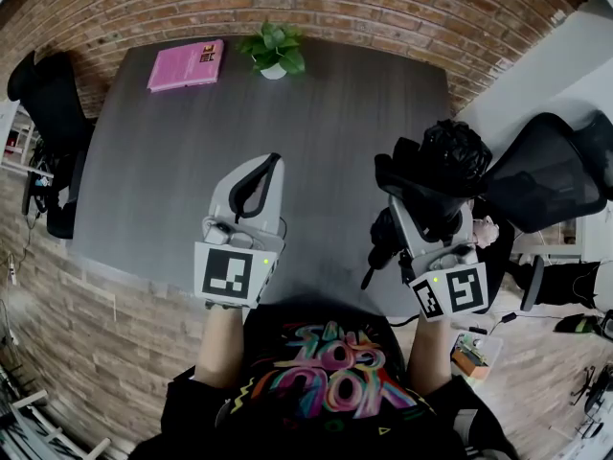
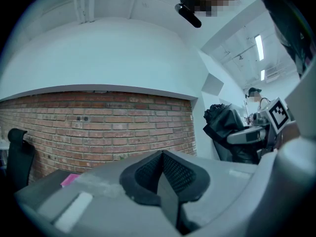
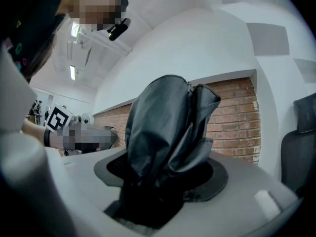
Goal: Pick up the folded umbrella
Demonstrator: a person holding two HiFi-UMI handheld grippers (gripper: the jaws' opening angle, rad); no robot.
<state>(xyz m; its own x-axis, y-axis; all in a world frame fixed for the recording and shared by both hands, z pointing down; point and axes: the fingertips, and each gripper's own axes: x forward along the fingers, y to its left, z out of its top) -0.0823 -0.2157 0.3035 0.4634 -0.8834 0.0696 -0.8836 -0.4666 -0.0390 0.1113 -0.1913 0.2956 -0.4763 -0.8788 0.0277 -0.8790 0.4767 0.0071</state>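
Note:
The folded black umbrella point(image 1: 445, 161) is held above the near right edge of the dark grey table point(image 1: 316, 123), with my right gripper point(image 1: 421, 199) shut on it. In the right gripper view the umbrella's bunched fabric point(image 3: 168, 127) rises upright from between the pads and hides their tips. A thin strap hangs from the umbrella on its left side in the head view. My left gripper point(image 1: 271, 164) hovers level over the table's near middle. Its pads point(image 2: 173, 174) meet with nothing between them. The right gripper with the umbrella point(image 2: 229, 132) also shows in the left gripper view.
A pink book point(image 1: 187, 63) and a small potted plant point(image 1: 275, 51) lie at the table's far edge by the brick wall point(image 1: 383, 8). One black office chair point(image 1: 48, 113) stands at the left, another point(image 1: 546, 175) at the right. Clutter lies on the floor at the right.

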